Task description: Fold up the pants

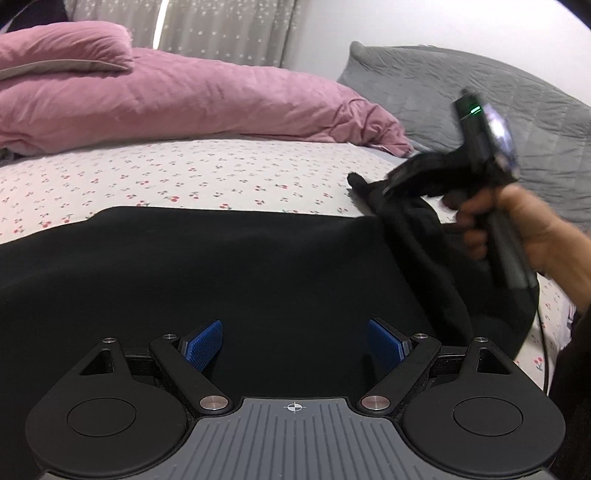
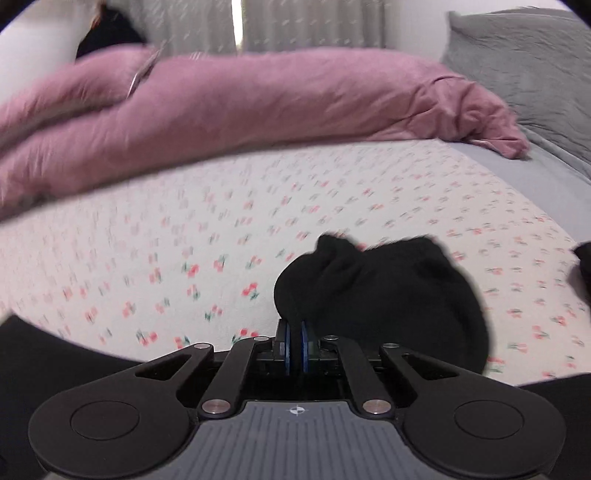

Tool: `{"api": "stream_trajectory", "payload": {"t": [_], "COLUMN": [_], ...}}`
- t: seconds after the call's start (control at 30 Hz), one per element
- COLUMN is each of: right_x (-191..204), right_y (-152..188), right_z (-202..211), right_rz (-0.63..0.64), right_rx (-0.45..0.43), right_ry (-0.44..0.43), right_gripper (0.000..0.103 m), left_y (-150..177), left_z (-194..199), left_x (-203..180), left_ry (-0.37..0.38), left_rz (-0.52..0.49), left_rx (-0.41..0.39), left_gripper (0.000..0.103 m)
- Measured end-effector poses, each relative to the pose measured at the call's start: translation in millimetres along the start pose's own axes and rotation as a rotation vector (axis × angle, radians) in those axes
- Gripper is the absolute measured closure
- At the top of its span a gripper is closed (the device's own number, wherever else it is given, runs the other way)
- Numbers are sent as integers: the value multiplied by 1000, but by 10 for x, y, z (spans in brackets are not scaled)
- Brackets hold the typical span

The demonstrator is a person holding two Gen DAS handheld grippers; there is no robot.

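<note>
Black pants (image 1: 221, 266) lie spread over a cherry-print bed sheet (image 1: 184, 173). My left gripper (image 1: 295, 345) hovers low over the dark cloth, its blue pads (image 1: 203, 349) wide apart with nothing pinched between them. In the right wrist view my right gripper (image 2: 295, 345) is shut on a bunched corner of the pants (image 2: 380, 291), lifted off the sheet (image 2: 166, 240). The left wrist view shows that same right gripper (image 1: 391, 184) held by a hand (image 1: 517, 229) at the right, with black fabric hanging from it.
A pink duvet (image 1: 166, 99) is piled along the far side of the bed. A grey quilted pillow (image 1: 480, 96) leans at the back right. Pale curtains (image 1: 221, 29) hang behind. A cable (image 1: 543, 350) trails below the hand.
</note>
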State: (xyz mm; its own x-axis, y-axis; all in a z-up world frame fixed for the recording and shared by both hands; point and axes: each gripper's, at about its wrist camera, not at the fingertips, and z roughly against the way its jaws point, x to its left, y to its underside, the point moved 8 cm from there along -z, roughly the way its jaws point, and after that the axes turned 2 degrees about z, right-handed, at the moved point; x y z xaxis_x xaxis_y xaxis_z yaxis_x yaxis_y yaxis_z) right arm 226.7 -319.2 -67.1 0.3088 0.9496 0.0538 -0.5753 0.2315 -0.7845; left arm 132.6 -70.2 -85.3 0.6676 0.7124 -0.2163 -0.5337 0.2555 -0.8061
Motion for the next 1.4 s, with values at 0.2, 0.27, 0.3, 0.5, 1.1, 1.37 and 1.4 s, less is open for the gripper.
{"api": "stream_trajectory", "payload": {"t": [0.2,0.27,0.3,0.5,1.1,1.37,1.4], "right_x": [-572,-779,-873,-1322,-2013,-2044,-1990], "right_y": [-43,36,86,524,854,352,269], "right_z": [839,1064,1152,1354,1175,1333,1354], "right_rz": [-113,-161,-186,-297,-618,-630,-610], "right_rx": [-132,-149,-150,-81,-58,-186,-195], "right_ry": [25,37,36,54,-46,-109,-110], "right_gripper": [98,98,98,97,54,96,96], "left_y": [16,0,-3,74,297,142,65], "left_z": [46,55,64,-46,-230,-292,-266], "left_x": [-230,-387,-479,-995,-1359,-1383,-1332], "left_ry": [87,126,149,233,170,78,46], "left_rz": [-49,-93,-117,-218,-366,-356,-337], "left_rx": [-7,-21,-31,-18,26,-31,-69], "left_gripper": [18,18,18,26,47,88,91]}}
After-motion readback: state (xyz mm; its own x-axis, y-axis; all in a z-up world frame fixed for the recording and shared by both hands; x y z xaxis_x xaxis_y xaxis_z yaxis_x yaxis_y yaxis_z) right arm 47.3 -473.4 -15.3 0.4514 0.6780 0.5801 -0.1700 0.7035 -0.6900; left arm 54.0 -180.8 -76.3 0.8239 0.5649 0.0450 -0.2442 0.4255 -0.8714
